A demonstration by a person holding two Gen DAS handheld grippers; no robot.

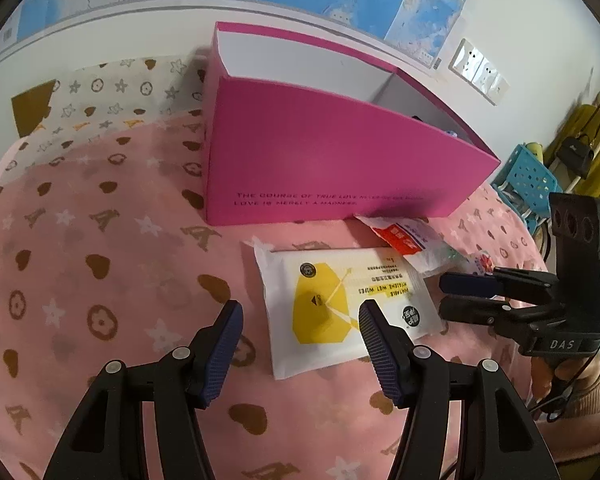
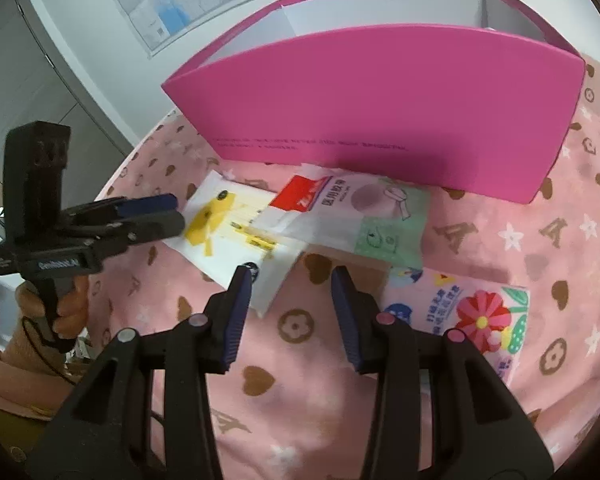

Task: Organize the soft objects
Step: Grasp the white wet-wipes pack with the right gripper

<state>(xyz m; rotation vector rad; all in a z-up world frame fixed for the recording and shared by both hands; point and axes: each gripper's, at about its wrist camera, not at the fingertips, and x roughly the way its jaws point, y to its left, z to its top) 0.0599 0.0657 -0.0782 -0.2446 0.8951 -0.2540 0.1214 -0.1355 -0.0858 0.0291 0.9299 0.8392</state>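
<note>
Standing on a pink patterned cloth [image 1: 100, 240], the magenta box [image 1: 320, 160] is the landmark here: open-topped, white inside, with a line of small print low on its near wall. Just in front of that wall lie three soft packs. The white-and-yellow wet wipes pack [image 1: 348, 308] lies flat in front of the box, toward its left end as the right wrist view shows it. The red, white and green packet [image 2: 348, 216] lies closest to the box, its far edge at the foot of the near wall, and it overlaps one end of the wet wipes pack. The flowered tissue pack [image 2: 460, 312] lies farther out from the box than the other two, toward its right end, apart from the wall.

The left gripper [image 1: 300, 320] hangs above the wet wipes pack, in front of the box, its jaws partly apart with nothing pinched; the pack shows in the gap between the blue pads [image 1: 224, 344], which do not touch it. The right gripper [image 2: 292, 304] hangs in front of the box too, jaws moderately apart and empty over bare cloth, with a corner of the wet wipes pack beside its left finger and the flowered tissue pack beside its right one. Each gripper appears in the other's view, held by a hand [image 2: 66, 308].
</note>
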